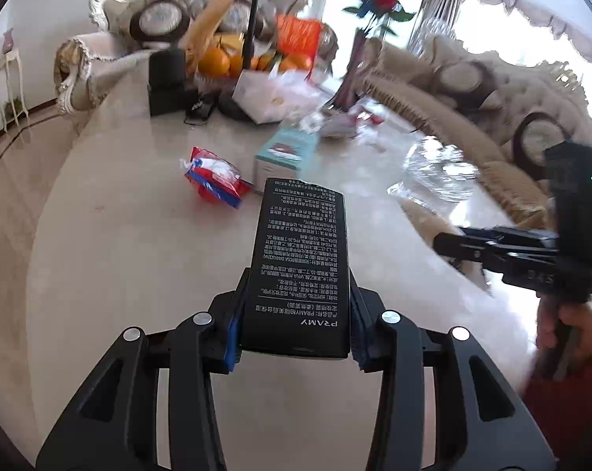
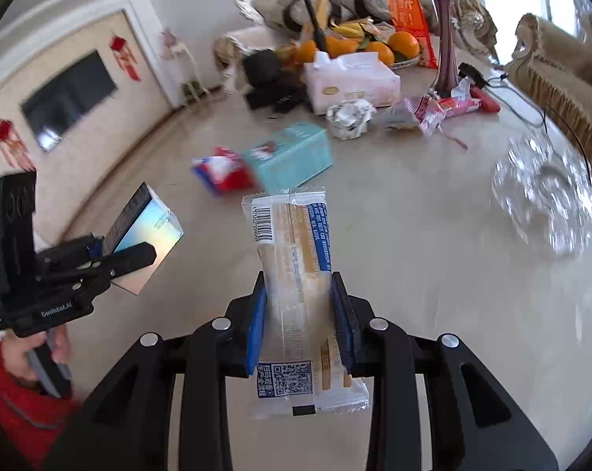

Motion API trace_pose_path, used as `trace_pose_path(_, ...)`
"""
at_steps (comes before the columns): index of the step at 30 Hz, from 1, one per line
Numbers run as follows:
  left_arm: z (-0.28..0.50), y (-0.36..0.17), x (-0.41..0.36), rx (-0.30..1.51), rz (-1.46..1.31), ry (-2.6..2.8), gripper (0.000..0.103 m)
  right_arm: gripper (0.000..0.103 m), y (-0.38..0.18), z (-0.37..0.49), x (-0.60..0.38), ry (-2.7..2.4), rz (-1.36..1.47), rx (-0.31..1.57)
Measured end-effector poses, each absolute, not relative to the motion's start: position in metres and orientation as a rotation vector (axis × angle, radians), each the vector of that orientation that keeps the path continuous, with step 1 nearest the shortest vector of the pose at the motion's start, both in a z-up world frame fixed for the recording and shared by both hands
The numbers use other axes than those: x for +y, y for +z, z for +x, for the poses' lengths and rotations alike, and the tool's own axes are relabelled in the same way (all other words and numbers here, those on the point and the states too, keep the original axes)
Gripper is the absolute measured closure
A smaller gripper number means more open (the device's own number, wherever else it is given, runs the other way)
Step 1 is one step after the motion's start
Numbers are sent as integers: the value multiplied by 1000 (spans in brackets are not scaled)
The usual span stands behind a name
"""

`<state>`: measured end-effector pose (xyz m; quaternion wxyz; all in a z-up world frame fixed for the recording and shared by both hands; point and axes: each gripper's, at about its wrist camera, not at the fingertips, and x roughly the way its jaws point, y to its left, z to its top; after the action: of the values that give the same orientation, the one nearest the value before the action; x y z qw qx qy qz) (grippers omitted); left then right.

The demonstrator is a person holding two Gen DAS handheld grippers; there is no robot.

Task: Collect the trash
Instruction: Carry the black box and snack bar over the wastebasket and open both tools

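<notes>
My left gripper point(image 1: 296, 322) is shut on a long black box point(image 1: 299, 263) with white print, held above the marble table point(image 1: 119, 274). The box also shows in the right wrist view point(image 2: 142, 239), with a shiny iridescent side. My right gripper point(image 2: 299, 318) is shut on a clear snack wrapper point(image 2: 299, 286) with blue and tan print. On the table lie a red and blue wrapper point(image 1: 213, 178), a teal box point(image 1: 288, 149), a crumpled foil ball point(image 2: 348, 117) and a pink wrapper point(image 2: 441, 110).
A tissue box point(image 2: 350, 82), a fruit bowl with oranges point(image 2: 374, 47), a purple vase with a rose point(image 1: 354, 66), black items point(image 1: 166, 82) and a glass dish point(image 2: 551, 200) stand on the table. Sofas ring the far side and the right.
</notes>
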<state>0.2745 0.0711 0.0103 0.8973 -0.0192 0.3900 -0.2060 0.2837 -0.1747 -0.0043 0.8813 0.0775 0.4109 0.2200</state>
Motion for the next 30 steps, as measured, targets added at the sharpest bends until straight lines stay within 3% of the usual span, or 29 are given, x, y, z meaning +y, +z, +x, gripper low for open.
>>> trace_pose_path(7, 124, 17, 63, 740, -69, -447, 61, 74, 4, 160, -187, 579, 170, 821)
trace_pose_path(13, 33, -27, 35, 844, -63, -421, 61, 74, -10, 80, -182, 649, 142, 885)
trace_pose_path(19, -2, -93, 17, 1038, -41, -383, 61, 74, -69, 32, -168, 668, 76, 1105)
trace_pose_path(24, 11, -152, 14, 1237, -109, -415, 61, 74, -140, 59, -167, 539, 47, 1291)
trace_pose_path(30, 34, -200, 7, 1375, -94, -399, 61, 74, -185, 83, -155, 479, -27, 1367)
